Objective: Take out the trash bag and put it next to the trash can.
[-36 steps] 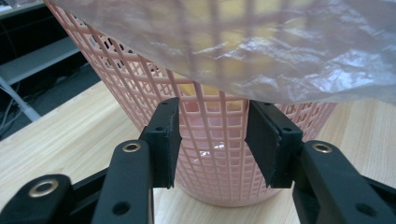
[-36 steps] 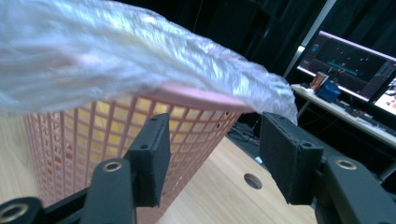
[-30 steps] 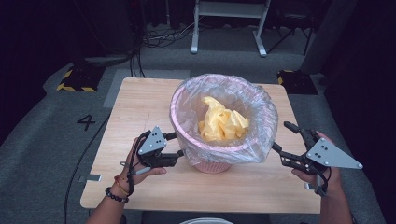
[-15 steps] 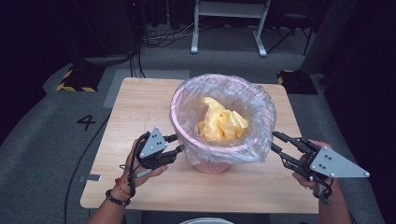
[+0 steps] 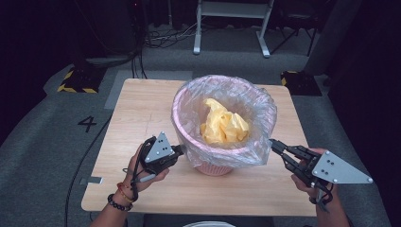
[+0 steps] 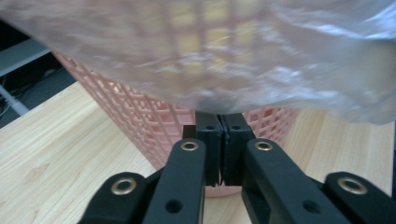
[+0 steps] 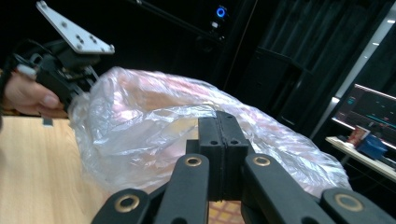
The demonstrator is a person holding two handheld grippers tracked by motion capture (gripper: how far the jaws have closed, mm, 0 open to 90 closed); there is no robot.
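High view: two grippers (image 5: 181, 152) (image 5: 273, 144), one basket (image 5: 215, 168), one bag (image 5: 257, 106).

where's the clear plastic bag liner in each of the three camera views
High view: the clear bag liner sits at the centre, draped over the rim of the pink basket.
Left gripper view: the liner spans the top, above the shut jaws.
Right gripper view: the liner lies mid-frame, behind the jaws.
Shared landmark: the wooden table.
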